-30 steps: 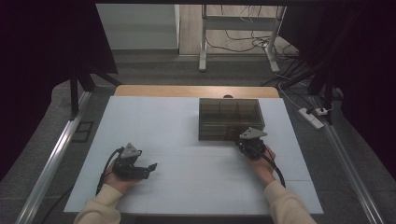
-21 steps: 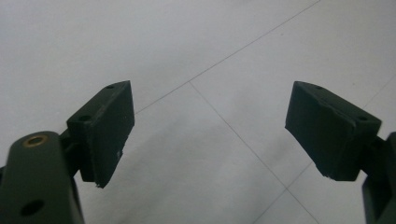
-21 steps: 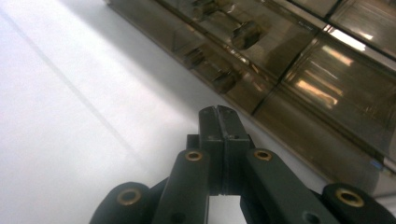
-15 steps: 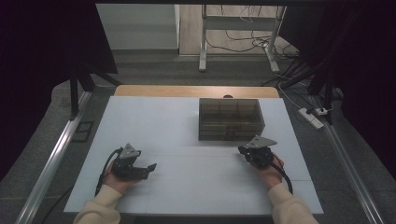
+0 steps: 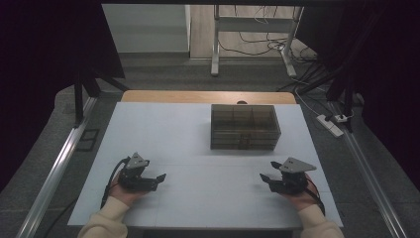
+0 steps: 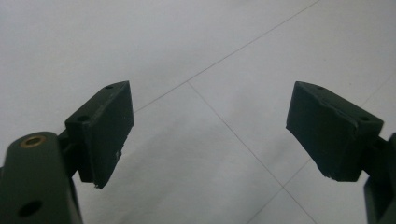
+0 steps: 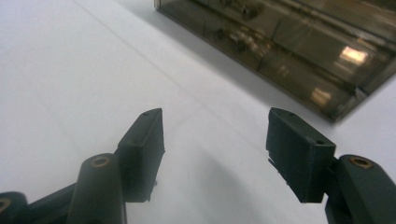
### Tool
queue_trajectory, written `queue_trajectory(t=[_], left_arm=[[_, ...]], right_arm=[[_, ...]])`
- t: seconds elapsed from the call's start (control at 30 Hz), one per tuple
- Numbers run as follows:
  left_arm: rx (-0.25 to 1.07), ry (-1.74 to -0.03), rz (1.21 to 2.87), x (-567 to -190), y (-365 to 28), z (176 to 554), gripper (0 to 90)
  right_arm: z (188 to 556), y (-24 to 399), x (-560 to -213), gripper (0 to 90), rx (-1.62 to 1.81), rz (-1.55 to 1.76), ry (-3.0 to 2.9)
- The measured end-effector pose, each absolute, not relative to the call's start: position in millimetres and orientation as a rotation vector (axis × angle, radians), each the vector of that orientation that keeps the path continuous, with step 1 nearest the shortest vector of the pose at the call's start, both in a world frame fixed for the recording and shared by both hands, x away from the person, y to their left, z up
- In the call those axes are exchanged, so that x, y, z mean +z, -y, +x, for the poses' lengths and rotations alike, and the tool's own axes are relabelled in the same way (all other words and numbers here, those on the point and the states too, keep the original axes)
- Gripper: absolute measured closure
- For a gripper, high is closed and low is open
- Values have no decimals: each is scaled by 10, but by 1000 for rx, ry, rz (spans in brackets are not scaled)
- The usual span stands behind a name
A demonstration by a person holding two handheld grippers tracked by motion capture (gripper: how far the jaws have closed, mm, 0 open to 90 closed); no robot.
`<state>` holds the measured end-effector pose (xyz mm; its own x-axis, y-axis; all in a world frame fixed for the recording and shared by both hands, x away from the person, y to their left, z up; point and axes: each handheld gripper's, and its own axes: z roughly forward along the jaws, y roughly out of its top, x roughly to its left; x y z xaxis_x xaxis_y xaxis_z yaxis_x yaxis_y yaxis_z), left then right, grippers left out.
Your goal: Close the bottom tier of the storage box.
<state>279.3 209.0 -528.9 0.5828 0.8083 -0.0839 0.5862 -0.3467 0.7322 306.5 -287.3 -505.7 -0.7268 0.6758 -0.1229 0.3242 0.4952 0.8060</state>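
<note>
A dark see-through box (image 5: pixel 244 126) with several compartments stands on the white table (image 5: pixel 163 129), right of centre toward the back. In the right gripper view the box (image 7: pixel 299 42) lies ahead and to the right, with small metal parts (image 7: pixel 238 35) inside. My right gripper (image 5: pixel 262 177) rests near the front right corner, well short of the box. Its jaws (image 7: pixel 215 140) have just been opening and stand apart with nothing between them. My left gripper (image 5: pixel 161 177) sits at the front left, open over bare table (image 6: pixel 208 126).
A wooden strip (image 5: pixel 208 96) borders the table's far edge. A power strip (image 5: pixel 331 125) and cables lie on the floor at the right. A metal rail (image 5: pixel 59 168) runs along the left side.
The right gripper has drawn back from the box's front toward the near right corner, and its jaws have gone from shut to open. The left gripper has stayed put.
</note>
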Motion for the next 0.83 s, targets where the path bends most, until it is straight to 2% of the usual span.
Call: queue_trajectory(t=[0.33,0.83], left_arm=[[379,-1110,2066,-5292,-2089,2795,154],[380,-1108,2065,-5290,-2094,2794,154]], right_arm=[[2907,3149,-5061,341,1138,881,-2284],[2908,3124,-5067,338,1130,859,-2305]])
